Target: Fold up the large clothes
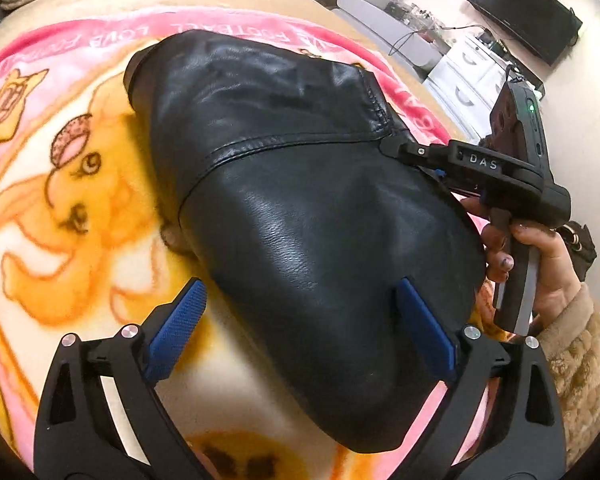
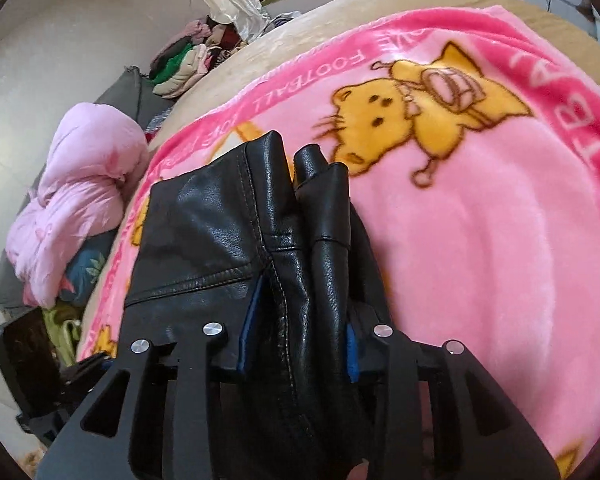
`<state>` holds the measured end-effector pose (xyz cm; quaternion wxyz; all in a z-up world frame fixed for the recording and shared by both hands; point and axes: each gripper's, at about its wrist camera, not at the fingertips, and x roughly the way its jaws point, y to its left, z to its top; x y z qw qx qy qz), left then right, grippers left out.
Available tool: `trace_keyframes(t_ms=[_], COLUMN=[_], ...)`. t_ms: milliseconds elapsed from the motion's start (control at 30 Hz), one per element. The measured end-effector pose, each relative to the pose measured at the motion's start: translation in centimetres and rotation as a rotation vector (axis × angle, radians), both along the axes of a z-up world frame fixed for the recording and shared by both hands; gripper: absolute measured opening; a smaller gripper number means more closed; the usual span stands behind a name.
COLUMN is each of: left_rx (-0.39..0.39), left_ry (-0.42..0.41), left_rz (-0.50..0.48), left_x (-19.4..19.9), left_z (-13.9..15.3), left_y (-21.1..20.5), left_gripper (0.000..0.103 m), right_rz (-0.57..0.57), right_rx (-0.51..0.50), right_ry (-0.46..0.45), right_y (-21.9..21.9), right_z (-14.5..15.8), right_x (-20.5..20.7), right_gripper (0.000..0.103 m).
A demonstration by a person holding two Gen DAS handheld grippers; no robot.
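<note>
Two tools worked one black leather jacket point(image 1: 300, 208), which lay bunched on the pink cartoon blanket point(image 2: 480, 240) over the bed, toward that blanket's near edge. My right tool point(image 2: 296, 320) had its jaws clamped on a thick bundle of seam and sleeve, probably to carry the fold. My left tool point(image 1: 300, 320) hung wide open over the smooth panel, gripping nothing, ready to steady it.

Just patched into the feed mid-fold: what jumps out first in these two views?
A glossy black leather jacket lies bunched in the middle of a bright pink cartoon blanket on the bed. The right tool is clamped on a thick fold of it, while the left tool hangs open over the jacket's near end.
</note>
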<state>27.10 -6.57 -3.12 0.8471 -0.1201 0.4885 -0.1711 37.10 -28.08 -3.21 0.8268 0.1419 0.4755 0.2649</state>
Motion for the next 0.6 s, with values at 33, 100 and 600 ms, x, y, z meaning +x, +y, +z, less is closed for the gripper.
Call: trace_keyframes(t_ms=[33,100,600], left_rx=[0.003,0.012,0.02], left_ry=[-0.002,-0.004,-0.014], left_rz=[-0.002,-0.003,0.011], left_x=[0.3,0.1,0.0], left_z=[-0.1,0.0,0.3], left_y=[0.1,-0.2,-0.8], left_gripper=[0.089,0.09,0.091], right_rz=[-0.002,-0.006,0.079], right_rx=[-0.021,-0.055,-0.056], right_ry=[-0.015,-0.034,0.008], right_y=[-0.1,0.0,-2.6], right_z=[0.6,1.6,2.0], right_x=[-0.4,-1.1,-6.7], right_gripper=[0.042,0.068,0.094])
